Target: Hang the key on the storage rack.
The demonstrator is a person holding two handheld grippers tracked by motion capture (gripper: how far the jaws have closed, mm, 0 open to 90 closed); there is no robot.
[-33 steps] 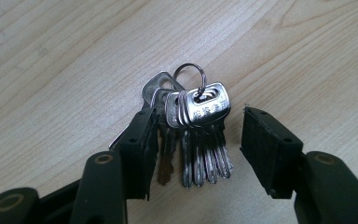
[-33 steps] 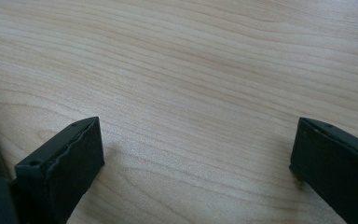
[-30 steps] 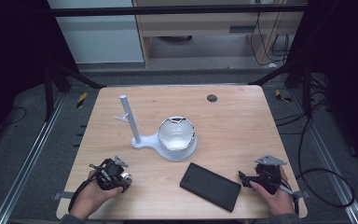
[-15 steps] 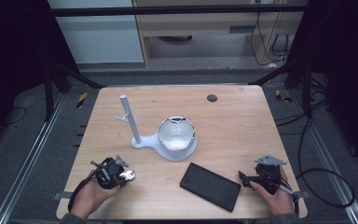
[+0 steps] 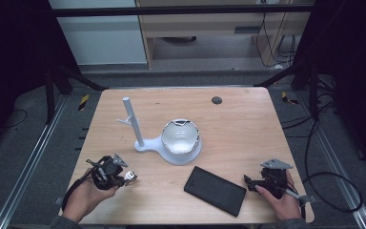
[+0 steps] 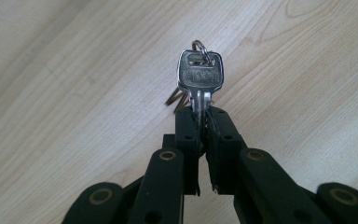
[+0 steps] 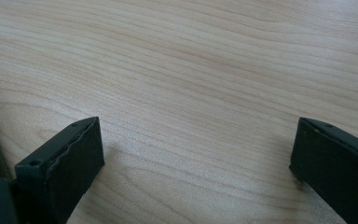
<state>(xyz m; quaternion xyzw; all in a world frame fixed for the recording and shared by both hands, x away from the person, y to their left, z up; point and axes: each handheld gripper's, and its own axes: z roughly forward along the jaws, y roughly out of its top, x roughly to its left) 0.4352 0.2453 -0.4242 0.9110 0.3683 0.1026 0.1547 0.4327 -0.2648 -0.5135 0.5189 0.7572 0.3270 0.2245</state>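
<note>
My left gripper (image 6: 203,116) is shut on the blade of a silver key (image 6: 200,77), whose ring and further keys hang behind it just above the wood. In the high view that gripper (image 5: 124,177) sits at the table's front left with the bunch of keys (image 5: 130,177) sticking out toward the right. A white stand (image 5: 138,126) with an upright post and side peg rises from a base holding a white bowl (image 5: 180,136) at the table's middle. My right gripper (image 5: 250,181) is open at the front right, its jaws wide over bare wood (image 7: 196,140).
A flat black rectangular device (image 5: 215,190) lies between the two grippers near the front edge. A small dark round disc (image 5: 216,100) sits at the back of the wooden table (image 5: 248,129). Metal rails and cables run along the floor on both sides.
The left gripper has turned slightly and shifted a little right, so the keys now point toward the table's middle. The right gripper has stayed put.
</note>
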